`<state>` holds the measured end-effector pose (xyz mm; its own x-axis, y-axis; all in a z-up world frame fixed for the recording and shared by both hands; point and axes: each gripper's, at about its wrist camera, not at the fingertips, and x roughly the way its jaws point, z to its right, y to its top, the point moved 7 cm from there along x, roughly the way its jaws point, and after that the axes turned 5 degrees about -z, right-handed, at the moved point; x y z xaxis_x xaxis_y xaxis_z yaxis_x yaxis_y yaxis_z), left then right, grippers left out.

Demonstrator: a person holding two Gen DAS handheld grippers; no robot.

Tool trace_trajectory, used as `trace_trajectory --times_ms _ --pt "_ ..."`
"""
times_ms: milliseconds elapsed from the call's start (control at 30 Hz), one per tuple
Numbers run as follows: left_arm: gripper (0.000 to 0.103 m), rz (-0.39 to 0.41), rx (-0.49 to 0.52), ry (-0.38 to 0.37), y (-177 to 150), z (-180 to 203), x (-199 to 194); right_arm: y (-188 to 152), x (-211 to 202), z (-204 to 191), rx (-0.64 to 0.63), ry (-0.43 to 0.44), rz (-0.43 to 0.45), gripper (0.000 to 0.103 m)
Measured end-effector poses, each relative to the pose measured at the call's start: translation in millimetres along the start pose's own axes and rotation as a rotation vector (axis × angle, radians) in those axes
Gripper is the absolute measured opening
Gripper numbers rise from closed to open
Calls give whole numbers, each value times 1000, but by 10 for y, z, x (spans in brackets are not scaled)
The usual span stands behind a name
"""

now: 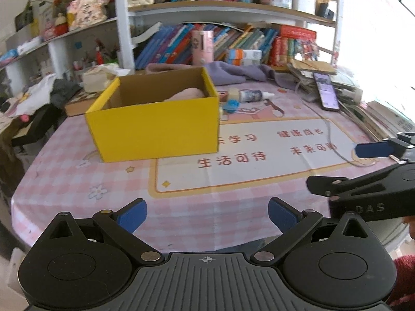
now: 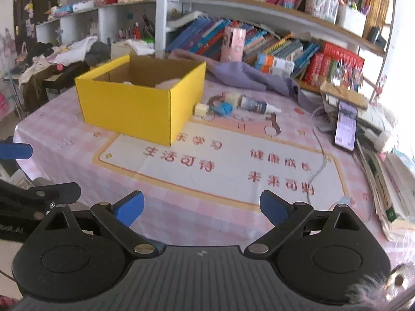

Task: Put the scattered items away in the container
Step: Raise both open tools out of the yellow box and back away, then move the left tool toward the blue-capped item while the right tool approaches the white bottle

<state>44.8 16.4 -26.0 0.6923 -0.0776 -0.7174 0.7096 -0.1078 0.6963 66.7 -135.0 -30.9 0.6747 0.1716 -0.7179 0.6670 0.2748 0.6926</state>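
A desk (image 1: pixel 77 181) with a pink checked cloth sits in front of shelves (image 2: pixel 259 13) full of books. Close to us, the left gripper (image 1: pixel 207 215) and the right gripper (image 2: pixel 202 207) hang over the near edge, side by side, each with its blue jaws spread wide and holding nothing. Farther back stands a yellow box (image 1: pixel 155 127) with something soft and pink inside, and just beside it lie a small bottle (image 2: pixel 255 106), a blue cap (image 2: pixel 223 108) and some other little bits, with a phone (image 2: pixel 346 127) propped off to the right.
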Motion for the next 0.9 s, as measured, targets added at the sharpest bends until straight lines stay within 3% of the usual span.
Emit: trace_trajectory --times_ms 533,900 --pt "101 -66 94 -68 205 428 421 -91 100 491 81 -62 -57 97" --pt "102 -58 216 -183 523 1004 793 -84 217 1137 197 -149 -69 97"
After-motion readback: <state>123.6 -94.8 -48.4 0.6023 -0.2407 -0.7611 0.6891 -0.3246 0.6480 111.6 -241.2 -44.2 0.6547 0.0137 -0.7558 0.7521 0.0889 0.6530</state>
